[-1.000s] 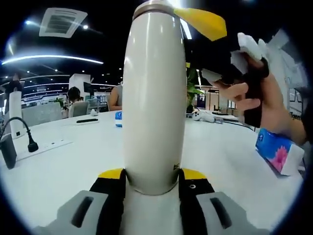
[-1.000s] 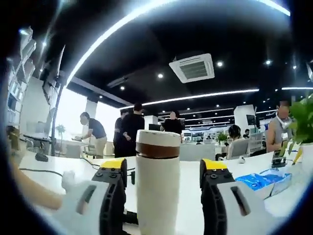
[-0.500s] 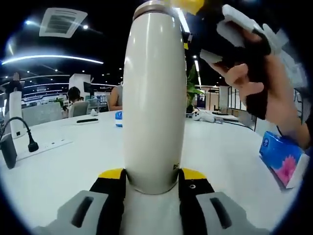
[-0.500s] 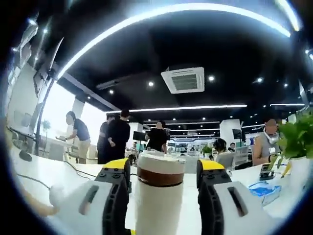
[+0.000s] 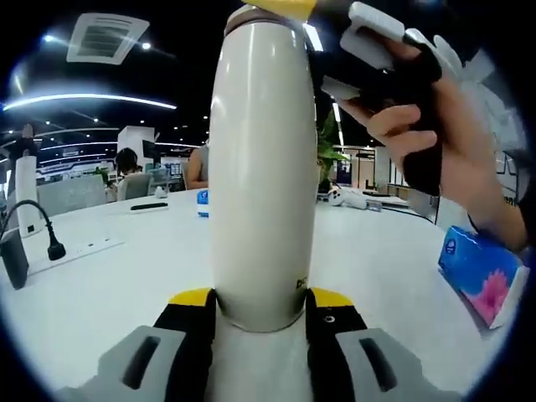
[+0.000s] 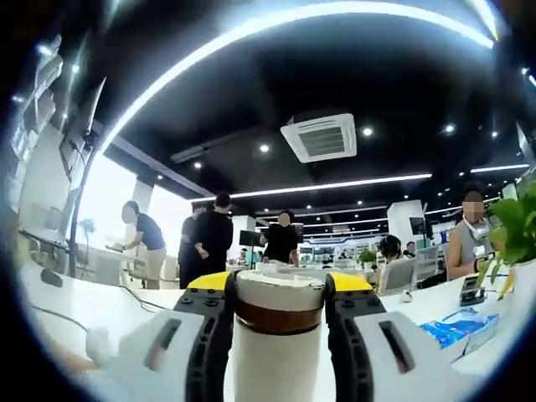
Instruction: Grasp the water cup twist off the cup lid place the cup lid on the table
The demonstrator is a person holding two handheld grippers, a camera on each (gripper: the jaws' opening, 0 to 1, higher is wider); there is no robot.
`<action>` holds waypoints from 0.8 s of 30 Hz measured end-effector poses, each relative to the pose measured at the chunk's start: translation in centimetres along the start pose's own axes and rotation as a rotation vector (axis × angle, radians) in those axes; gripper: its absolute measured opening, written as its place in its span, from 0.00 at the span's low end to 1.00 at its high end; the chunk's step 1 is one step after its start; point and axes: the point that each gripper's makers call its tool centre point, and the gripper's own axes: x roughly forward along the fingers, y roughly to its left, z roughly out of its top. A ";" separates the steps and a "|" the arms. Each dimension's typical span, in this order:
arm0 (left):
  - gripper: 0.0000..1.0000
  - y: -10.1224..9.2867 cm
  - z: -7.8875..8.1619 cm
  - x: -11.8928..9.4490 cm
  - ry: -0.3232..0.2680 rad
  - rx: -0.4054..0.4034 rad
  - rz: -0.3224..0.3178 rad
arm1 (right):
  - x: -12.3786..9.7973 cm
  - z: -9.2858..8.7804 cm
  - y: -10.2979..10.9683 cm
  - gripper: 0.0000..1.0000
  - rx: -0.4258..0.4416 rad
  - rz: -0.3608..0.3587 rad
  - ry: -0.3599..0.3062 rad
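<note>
Standing on white table [image 5: 100,293]: water cup [image 5: 261,167]; open-plan office beyond.

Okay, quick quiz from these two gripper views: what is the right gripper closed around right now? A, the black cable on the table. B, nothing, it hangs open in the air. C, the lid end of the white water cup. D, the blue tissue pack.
C: in the right gripper view the right gripper has its yellow-tipped jaws pressed against both sides of the cup lid, just above the brown band.
</note>
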 end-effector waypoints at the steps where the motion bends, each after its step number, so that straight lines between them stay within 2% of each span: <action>1: 0.44 0.0 0.0 0.0 0.000 0.000 0.000 | 0.0 0.0 -0.1 0.46 0.006 0.004 0.001; 7: 0.44 -0.3 0.1 -0.1 0.000 0.001 0.000 | 0.0 0.0 0.2 0.46 0.022 0.046 0.002; 13: 0.44 -0.5 0.1 -0.2 -0.001 0.000 0.000 | -0.2 0.1 0.9 0.46 0.030 0.141 -0.012; 24: 0.43 -0.6 0.0 -0.3 -0.002 0.000 -0.002 | -0.7 0.0 1.1 0.46 0.080 0.302 -0.018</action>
